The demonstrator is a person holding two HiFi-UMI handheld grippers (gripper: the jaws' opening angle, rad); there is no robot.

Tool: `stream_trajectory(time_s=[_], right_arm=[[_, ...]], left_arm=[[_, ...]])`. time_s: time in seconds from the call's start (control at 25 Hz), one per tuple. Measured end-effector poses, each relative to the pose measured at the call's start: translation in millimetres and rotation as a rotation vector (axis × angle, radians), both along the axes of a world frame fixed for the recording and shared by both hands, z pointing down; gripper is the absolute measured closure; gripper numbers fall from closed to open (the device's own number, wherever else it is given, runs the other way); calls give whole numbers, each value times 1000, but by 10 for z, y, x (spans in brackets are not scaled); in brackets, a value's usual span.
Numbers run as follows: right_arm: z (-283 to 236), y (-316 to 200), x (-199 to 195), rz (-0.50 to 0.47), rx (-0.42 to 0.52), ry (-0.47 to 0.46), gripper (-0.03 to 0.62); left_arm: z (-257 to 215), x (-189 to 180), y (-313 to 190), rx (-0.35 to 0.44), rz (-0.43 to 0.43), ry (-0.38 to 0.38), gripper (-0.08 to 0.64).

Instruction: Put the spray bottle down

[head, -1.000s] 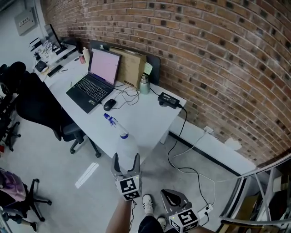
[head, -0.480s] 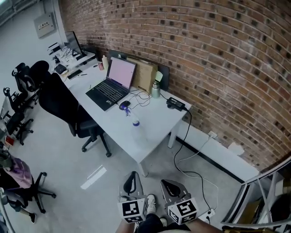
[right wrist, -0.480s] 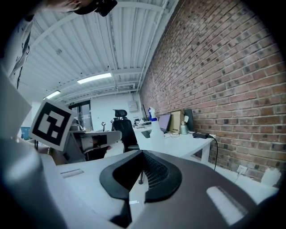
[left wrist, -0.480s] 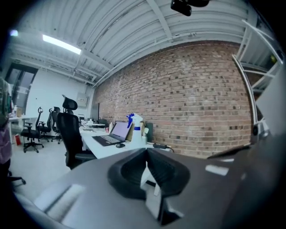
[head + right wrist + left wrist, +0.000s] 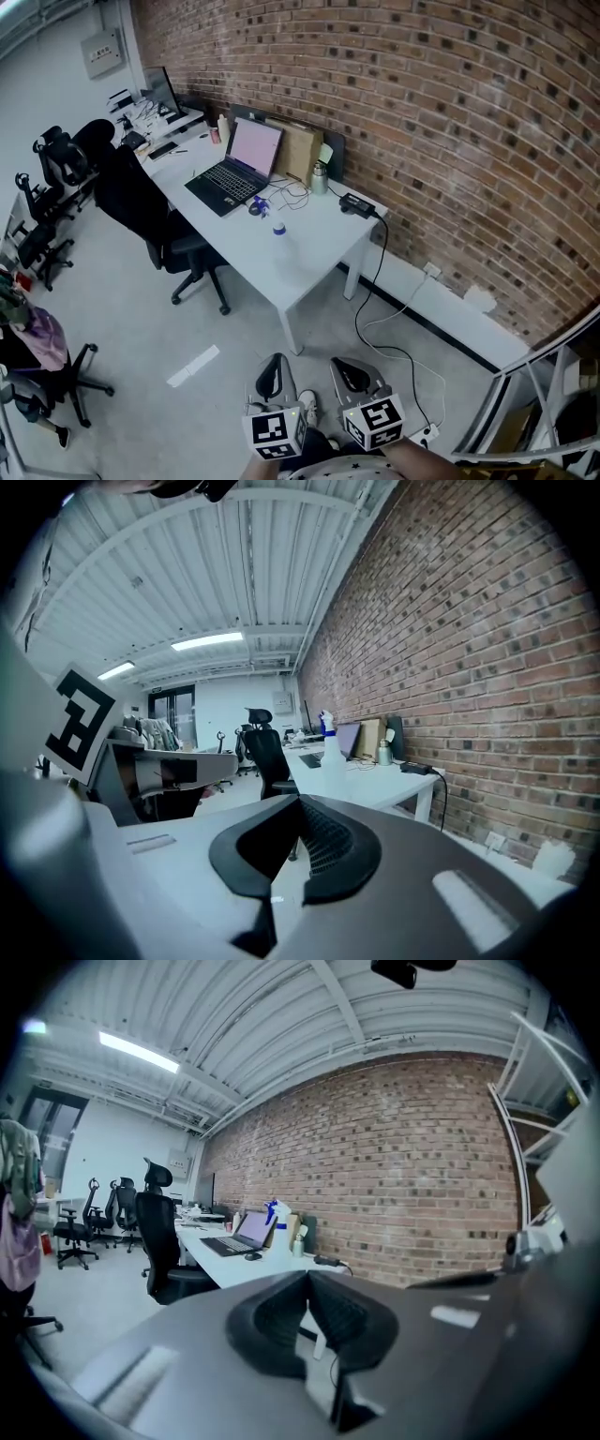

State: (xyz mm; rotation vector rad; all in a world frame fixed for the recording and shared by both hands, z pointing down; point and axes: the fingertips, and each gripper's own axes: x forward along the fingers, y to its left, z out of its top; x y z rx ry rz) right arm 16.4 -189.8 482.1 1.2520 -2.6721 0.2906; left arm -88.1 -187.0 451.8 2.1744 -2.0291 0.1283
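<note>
Spray bottle (image 5: 279,234) stands upright on the white desk (image 5: 314,262), and both grippers are empty and well away from it.

On the desk from left to right: an open laptop (image 5: 234,169) at the desk's far end, the spray bottle near the desk's middle with its blue-and-white head up, then a metal flask (image 5: 320,178) at the desk's back edge by the brick wall. The bottle's body is clear, but how much liquid it holds cannot be told. The flask is capped, its contents hidden. Off the desk's near end, the left gripper (image 5: 273,367) and the right gripper (image 5: 345,370) each have their jaws pressed together on nothing. The put-down looks complete, and nothing seems left to do.
</note>
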Motion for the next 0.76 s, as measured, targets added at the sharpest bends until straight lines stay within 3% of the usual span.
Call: stream_trajectory(time_s=[0.76], right_arm=[[-228,184,133,39,63,-9,594]], left_arm=[[-154,72,210,21,9,-17,552]])
